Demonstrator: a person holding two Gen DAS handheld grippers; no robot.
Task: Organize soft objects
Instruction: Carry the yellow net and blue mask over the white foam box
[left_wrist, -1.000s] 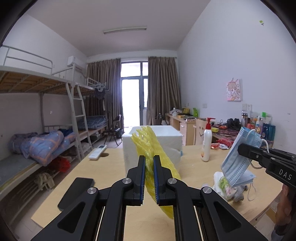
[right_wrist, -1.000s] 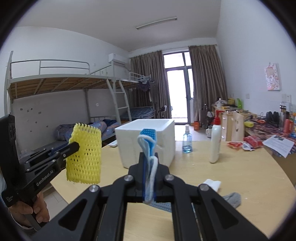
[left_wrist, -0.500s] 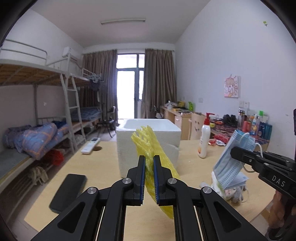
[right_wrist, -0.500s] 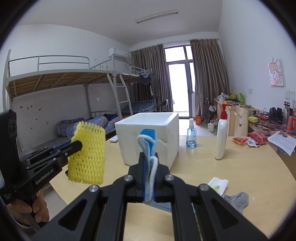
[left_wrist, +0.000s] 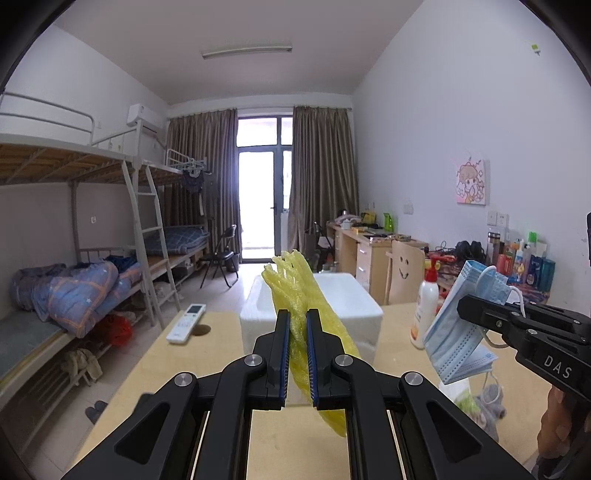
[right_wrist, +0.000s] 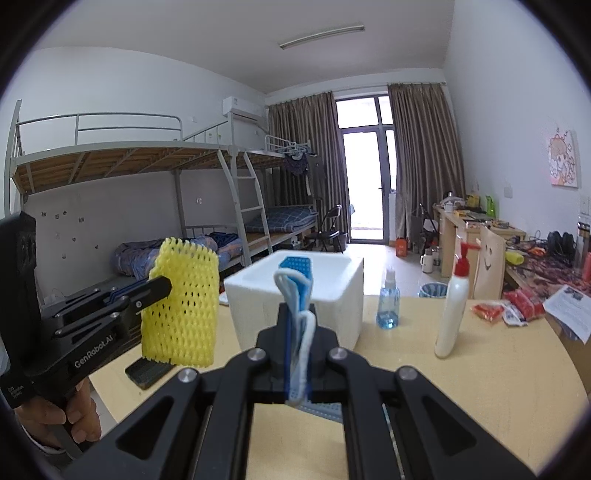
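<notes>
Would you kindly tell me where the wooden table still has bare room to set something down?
The wooden table is bare between the white foam box and the white pump bottle, and in front of that bottle. It is crowded at the right edge by red packets and by papers.

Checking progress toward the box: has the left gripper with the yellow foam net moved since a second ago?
Yes. The left gripper, shut on the yellow foam net, has risen: the white foam box now shows its open top from above.
</notes>
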